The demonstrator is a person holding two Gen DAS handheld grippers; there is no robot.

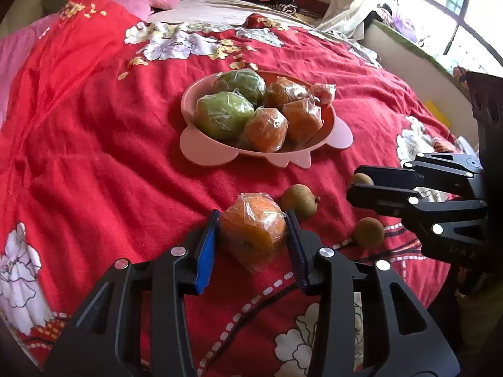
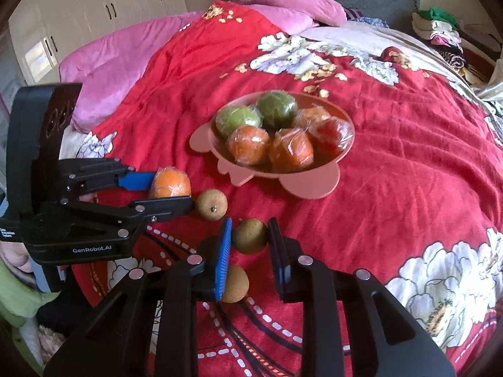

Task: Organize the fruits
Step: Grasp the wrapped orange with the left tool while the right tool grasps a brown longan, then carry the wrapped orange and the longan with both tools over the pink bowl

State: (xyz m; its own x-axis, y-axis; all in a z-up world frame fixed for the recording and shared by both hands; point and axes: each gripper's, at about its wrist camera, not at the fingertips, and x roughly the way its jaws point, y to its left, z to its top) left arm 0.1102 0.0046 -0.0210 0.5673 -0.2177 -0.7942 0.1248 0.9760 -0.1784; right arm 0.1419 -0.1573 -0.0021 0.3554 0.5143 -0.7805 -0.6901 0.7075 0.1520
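Observation:
My left gripper [image 1: 253,220] is shut on a plastic-wrapped orange [image 1: 253,231], low over the red bedspread; it also shows in the right wrist view [image 2: 169,185]. My right gripper [image 2: 250,231] has its jaws on both sides of a small brown fruit [image 2: 250,235], touching or nearly touching it. A second brown fruit [image 2: 211,204] lies to its left and a third [image 2: 235,283] sits under the left finger. The pink plate [image 1: 207,154] holds two green and several orange wrapped fruits. The right gripper also shows in the left wrist view [image 1: 355,187].
A red floral bedspread [image 2: 408,163] covers the bed. Pink pillows [image 2: 283,3] and folded clothes [image 2: 437,28] lie at the far end. A window [image 1: 456,6] is at the right, wardrobes [image 2: 103,9] at the left.

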